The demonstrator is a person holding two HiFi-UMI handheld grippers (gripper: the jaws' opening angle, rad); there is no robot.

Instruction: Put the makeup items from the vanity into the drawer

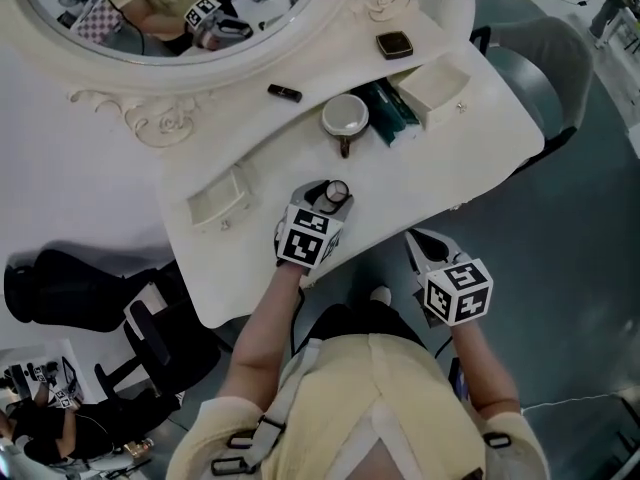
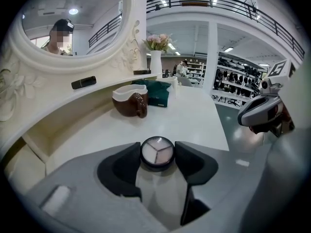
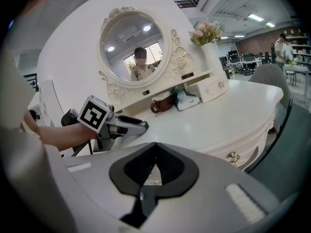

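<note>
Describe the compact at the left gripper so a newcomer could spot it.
On the white vanity top, look near the front edge, between the pads of the left gripper. The round compact there is black-rimmed with three pale wedges, unlike the brown mug and square dark case farther back.

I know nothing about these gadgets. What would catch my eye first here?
Probably the ornate white mirror at the back of the vanity. Next comes the small round compact near the tabletop's front edge, caught between the jaws of the left tool, which touch its sides. A brown mug stands further back, below the mirror.
</note>
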